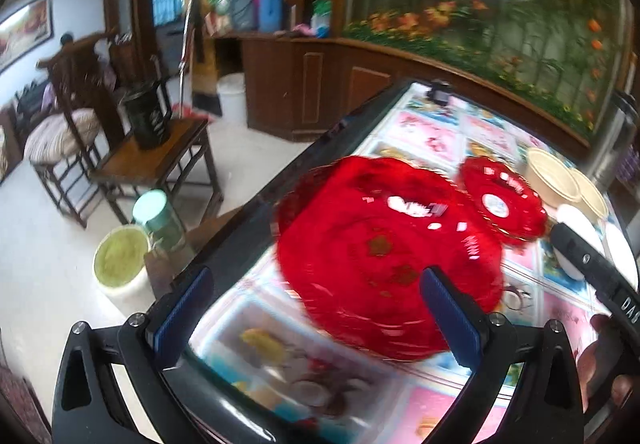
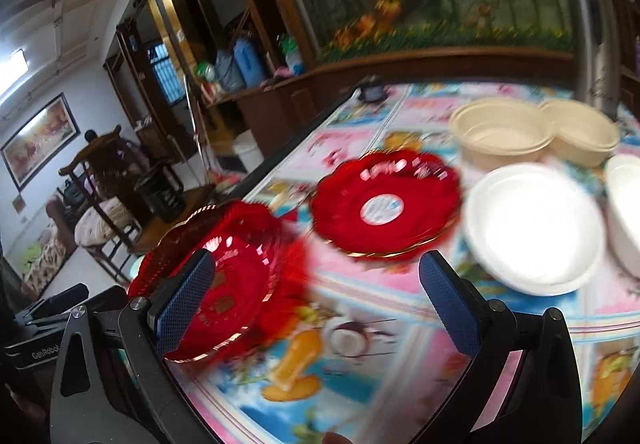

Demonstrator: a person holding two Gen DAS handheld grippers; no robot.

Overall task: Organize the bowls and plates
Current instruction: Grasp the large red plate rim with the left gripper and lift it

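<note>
A large red glass plate (image 1: pixel 384 248) lies on the patterned table, just ahead of my open left gripper (image 1: pixel 320 316); it also shows at the left of the right wrist view (image 2: pixel 224 276). A smaller red plate with a white sticker (image 1: pixel 500 199) sits beyond it, also in the right wrist view (image 2: pixel 384 203). My right gripper (image 2: pixel 316 308) is open and empty above the table between the red plates. Two beige bowls (image 2: pixel 504 135) (image 2: pixel 580 135) and white plates (image 2: pixel 536 228) stand to the right.
The table's dark left edge (image 1: pixel 256 203) drops to the floor, where a wooden chair (image 1: pixel 156 159), a jar (image 1: pixel 160 219) and a bucket (image 1: pixel 120 260) stand. A steel thermos (image 2: pixel 596 43) is at the back right. The right gripper's body (image 1: pixel 600 272) reaches in.
</note>
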